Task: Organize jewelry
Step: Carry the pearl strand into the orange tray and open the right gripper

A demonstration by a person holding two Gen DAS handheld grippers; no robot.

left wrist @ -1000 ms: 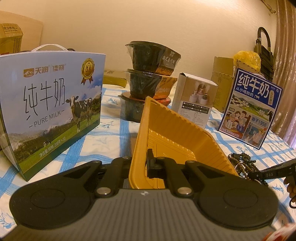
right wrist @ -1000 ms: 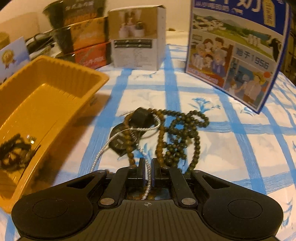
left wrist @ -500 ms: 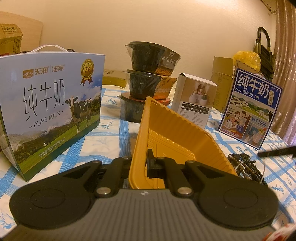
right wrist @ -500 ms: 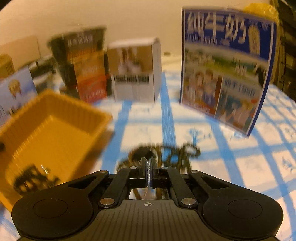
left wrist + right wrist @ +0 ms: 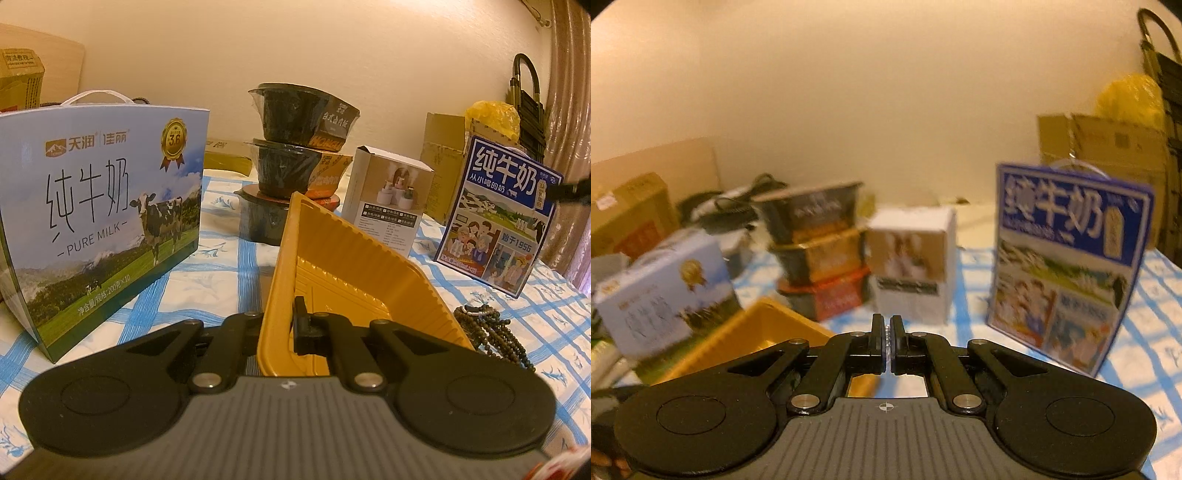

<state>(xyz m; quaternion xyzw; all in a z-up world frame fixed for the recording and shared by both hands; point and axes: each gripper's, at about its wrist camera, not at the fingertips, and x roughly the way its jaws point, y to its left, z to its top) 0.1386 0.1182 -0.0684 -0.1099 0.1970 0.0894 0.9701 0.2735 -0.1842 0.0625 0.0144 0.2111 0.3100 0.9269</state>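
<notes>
Blur hides what thin silvery strand (image 5: 887, 341) the right jaws pinch; left jaws clamp tray rim (image 5: 275, 280).

The right wrist view is motion-blurred; the yellow tray (image 5: 757, 332) sits half-hidden behind the claw.

Tray (image 5: 354, 273): yellow-orange plastic, ribbed walls. Tablecloth (image 5: 229, 266): white with a blue check and small blue floral sprigs. Large milk carton (image 5: 99, 218): pale blue sky over green pasture, black-and-white cow, gold medal seal, dark lettering. Smaller milk carton (image 5: 498, 214): deep blue border with white characters above coloured cartoon panels. Stacked bowls (image 5: 299, 147): black, with orange and red label bands. Small box (image 5: 388, 199): white, beige product photo, black text strips. Bead strands (image 5: 491, 332): dark olive-brown. Both grippers: black fingers, grey ribbed bodies. Wall: plain cream.
</notes>
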